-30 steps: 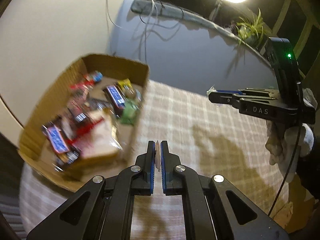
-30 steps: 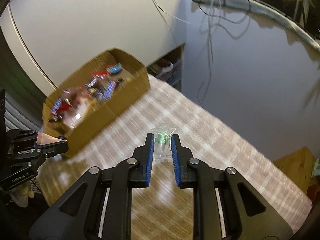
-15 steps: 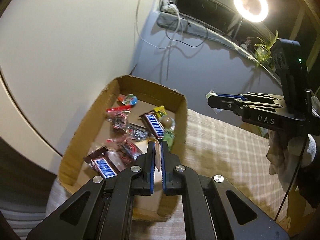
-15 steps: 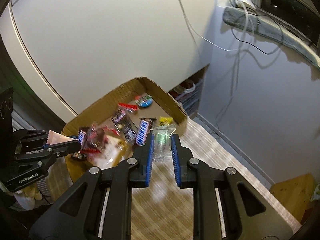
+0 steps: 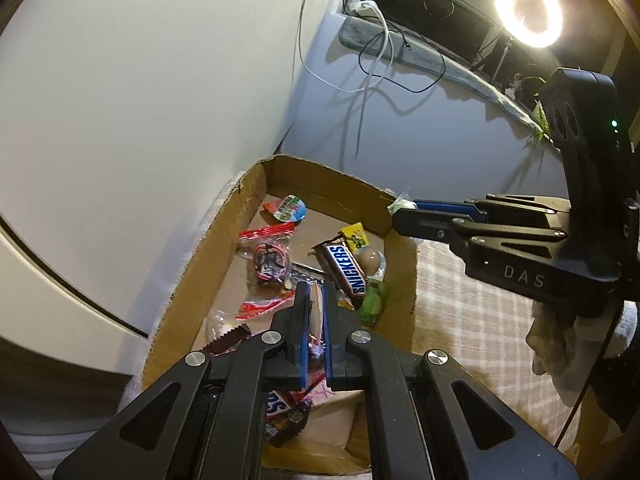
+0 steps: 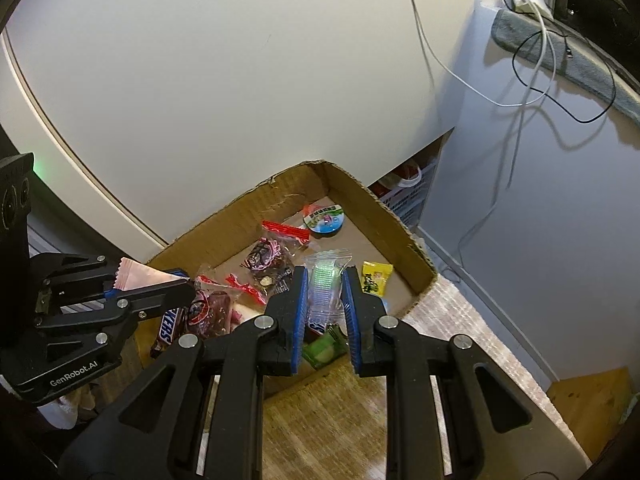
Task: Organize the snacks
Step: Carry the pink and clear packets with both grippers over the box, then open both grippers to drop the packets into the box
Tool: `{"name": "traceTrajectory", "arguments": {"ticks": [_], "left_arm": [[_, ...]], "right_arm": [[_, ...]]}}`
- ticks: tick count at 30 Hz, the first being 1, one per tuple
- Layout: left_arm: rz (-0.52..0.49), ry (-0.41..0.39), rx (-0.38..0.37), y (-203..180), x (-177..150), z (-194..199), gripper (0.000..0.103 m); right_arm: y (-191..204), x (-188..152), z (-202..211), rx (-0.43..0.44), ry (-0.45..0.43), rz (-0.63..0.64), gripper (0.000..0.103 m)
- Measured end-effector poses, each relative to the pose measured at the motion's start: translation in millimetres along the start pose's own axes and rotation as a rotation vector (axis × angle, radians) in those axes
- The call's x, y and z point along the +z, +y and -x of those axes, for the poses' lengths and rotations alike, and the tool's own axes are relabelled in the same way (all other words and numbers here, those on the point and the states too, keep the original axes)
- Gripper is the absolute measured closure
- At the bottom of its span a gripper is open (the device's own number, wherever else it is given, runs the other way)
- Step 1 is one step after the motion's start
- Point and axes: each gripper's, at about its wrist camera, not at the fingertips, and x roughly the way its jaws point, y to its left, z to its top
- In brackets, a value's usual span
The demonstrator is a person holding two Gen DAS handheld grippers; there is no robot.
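Both grippers are carrying a snack above the cardboard box (image 6: 360,196), so that each packet can drop in among the sweets already there. We are holding our left gripper (image 5: 316,300) nearly closed, pinching a thin pink packet (image 6: 134,276) edge-on over the box's near end. Our right gripper (image 6: 323,280) is standing a little wider, squeezing a clear packet of green candy (image 6: 326,280) above the Snickers bar (image 5: 346,270), by the box's right wall.

Snacks (image 5: 344,266) lie in box (image 5: 200,256) on table (image 5: 472,320), wall (image 5: 140,80) behind.
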Motion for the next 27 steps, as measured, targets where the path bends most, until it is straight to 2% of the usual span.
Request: {"name": "traceTrajectory", "arguments": {"ticks": [6,10,27], "left_arm": [[-0.005,-0.002,0.013,1.6,1.3,2.8,0.098],[-0.016,-0.013,0.031,2.3,2.5,7.4,0.09],[-0.021,-0.075,0.074,-3.2,5.6,38.8,0.09]], "right_arm": [[7.5,2.2,-5.2,0.01,0.015,0.013,0.085],[9.2,3.2,-2.8,0.013,0.007,0.007,0.085],[17.9,3.1,31.8,0.018,-0.038,0.015,0.082]]}}
